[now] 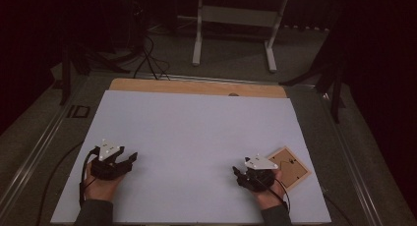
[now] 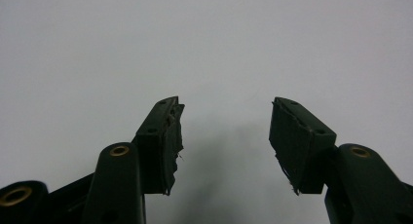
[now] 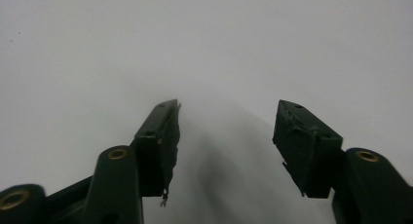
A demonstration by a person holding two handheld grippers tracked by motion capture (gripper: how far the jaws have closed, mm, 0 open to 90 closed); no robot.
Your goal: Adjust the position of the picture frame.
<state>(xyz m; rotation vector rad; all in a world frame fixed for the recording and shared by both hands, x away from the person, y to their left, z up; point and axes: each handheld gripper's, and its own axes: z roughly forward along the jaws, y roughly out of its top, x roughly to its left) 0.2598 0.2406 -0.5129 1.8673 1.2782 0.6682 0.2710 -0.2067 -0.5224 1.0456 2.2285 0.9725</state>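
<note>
The left gripper (image 1: 129,159) rested near the near left corner of the white worktop (image 1: 196,132), carried by the person's left hand (image 1: 101,185). Its jaws stood wide apart with nothing between them; in the left gripper view the left gripper (image 2: 225,103) showed two worn black pads (image 2: 171,141) spread over bare white surface, touching no object.

The right gripper (image 1: 238,176) sat near the near right corner of the worktop, in the person's right hand (image 1: 268,194). Its jaws were likewise spread to their widest and empty. In the right gripper view the right gripper (image 3: 228,104) looked along its frayed pads (image 3: 302,141) at plain white surface, with only their shadow lying between them.

A small wooden picture frame (image 1: 290,167) lay flat on the worktop close to its right edge, just beside the right gripper on its outer side and partly behind the hand. It was turned at an angle to the worktop's edges. Neither gripper grasped it, and whether the right hand brushed its near corner could not be told from the high view.
</note>
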